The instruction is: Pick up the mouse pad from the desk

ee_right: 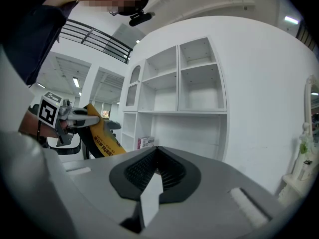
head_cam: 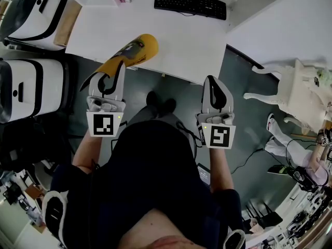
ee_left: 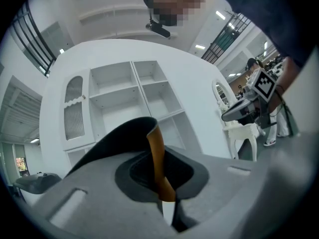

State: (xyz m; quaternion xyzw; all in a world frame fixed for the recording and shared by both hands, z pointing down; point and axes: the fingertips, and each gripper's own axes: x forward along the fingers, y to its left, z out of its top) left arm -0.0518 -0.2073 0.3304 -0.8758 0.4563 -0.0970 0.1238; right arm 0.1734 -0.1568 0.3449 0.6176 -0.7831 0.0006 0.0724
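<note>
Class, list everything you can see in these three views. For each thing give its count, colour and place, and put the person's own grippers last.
mouse pad: one, yellow-orange with a black underside, bent, held above the desk's near edge
desk: one, white, ahead of the person
keyboard: one, black, at the desk's far edge
shelf unit: one, white, against the wall
ornate chair: one, white, on the floor at right
bulky units: two, white and black, left of the desk; too unclear to name
left gripper: one, grey, shut on the mouse pad
right gripper: one, grey, shut, holding nothing
</note>
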